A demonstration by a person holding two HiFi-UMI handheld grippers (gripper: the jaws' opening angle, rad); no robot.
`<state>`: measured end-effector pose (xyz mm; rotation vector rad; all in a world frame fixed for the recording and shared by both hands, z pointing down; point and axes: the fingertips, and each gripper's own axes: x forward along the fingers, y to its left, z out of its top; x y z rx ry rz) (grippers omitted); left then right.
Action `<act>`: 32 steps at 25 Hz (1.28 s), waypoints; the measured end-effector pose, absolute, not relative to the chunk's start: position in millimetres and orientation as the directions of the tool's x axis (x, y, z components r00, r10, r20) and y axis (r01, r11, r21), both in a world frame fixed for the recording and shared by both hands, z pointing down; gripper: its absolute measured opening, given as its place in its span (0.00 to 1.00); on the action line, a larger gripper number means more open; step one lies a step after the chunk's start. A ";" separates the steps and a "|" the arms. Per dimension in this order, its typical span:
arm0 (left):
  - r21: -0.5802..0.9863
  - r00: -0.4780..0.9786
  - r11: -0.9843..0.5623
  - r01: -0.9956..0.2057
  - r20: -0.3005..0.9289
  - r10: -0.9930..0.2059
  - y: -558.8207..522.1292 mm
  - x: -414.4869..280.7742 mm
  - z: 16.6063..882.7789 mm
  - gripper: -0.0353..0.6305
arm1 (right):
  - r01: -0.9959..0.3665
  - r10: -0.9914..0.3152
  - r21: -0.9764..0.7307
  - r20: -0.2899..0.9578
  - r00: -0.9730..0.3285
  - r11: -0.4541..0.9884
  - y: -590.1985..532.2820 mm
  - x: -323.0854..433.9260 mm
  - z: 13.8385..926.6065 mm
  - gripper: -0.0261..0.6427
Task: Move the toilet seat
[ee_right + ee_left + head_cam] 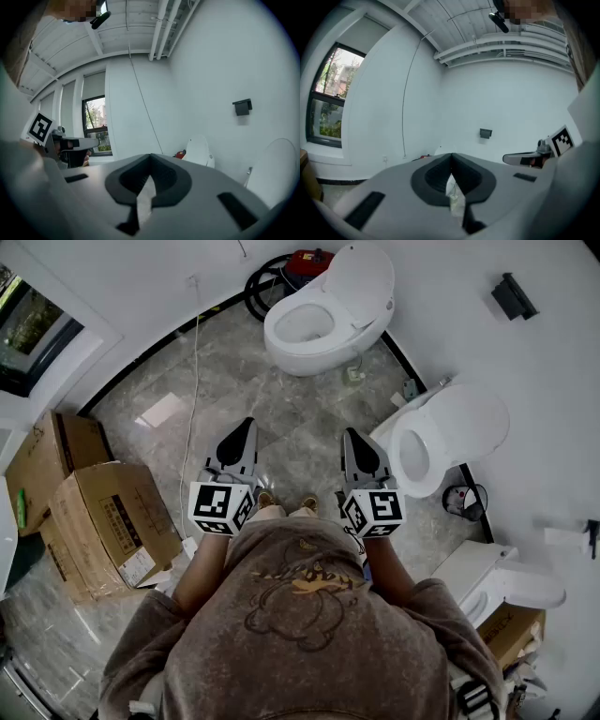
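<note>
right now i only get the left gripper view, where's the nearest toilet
observer: ahead and to the right. The toilet is just past the right gripper.
operator: is its lid up
observer: yes, the lid stands open and the bowl is uncovered.
operator: what's on my left side
observer: cardboard boxes on the floor, left of the left gripper.
</note>
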<state>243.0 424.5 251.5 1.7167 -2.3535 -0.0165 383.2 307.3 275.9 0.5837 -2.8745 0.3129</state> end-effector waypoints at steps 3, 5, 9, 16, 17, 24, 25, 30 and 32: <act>0.143 -0.291 0.316 -0.938 0.175 -0.941 423.4 241.8 252.1 0.07 | -0.401 -0.362 -0.163 0.223 -0.905 0.902 306.8 382.1 276.0 0.03; 0.143 -0.288 0.313 -0.939 0.172 -0.942 423.0 240.5 251.9 0.07 | -0.391 -0.355 -0.160 0.215 -0.910 0.906 308.7 380.3 275.1 0.04; 0.140 -0.279 0.305 -0.942 0.175 -0.944 426.6 235.0 251.8 0.07 | -0.390 -0.354 -0.157 0.211 -0.911 0.907 314.9 374.9 274.5 0.04; 0.116 -0.252 0.274 -0.955 0.177 -0.951 442.4 219.6 260.8 0.07 | -0.416 -0.382 -0.130 0.223 -0.897 0.900 331.5 358.7 280.8 0.04; 0.112 -0.243 0.265 -0.958 0.175 -0.954 444.6 217.5 262.5 0.07 | -0.419 -0.386 -0.124 0.221 -0.896 0.900 334.5 355.6 281.5 0.04; 0.127 -0.204 0.227 -0.966 0.172 -0.964 453.3 197.5 267.0 0.07 | -0.431 -0.402 -0.113 0.212 -0.891 0.895 346.5 331.5 282.2 0.04; 0.134 -0.203 0.227 -0.965 0.172 -0.964 453.4 193.8 266.7 0.07 | -0.430 -0.402 -0.113 0.211 -0.891 0.896 346.5 327.7 281.4 0.04; 0.137 -0.207 0.231 -0.963 0.166 -0.964 447.6 170.9 268.3 0.07 | -0.430 -0.401 -0.114 0.211 -0.891 0.896 339.4 304.3 286.0 0.04; 0.136 -0.212 0.236 -0.962 0.166 -0.963 444.9 159.1 270.6 0.07 | -0.429 -0.401 -0.116 0.209 -0.892 0.896 335.7 292.6 288.6 0.04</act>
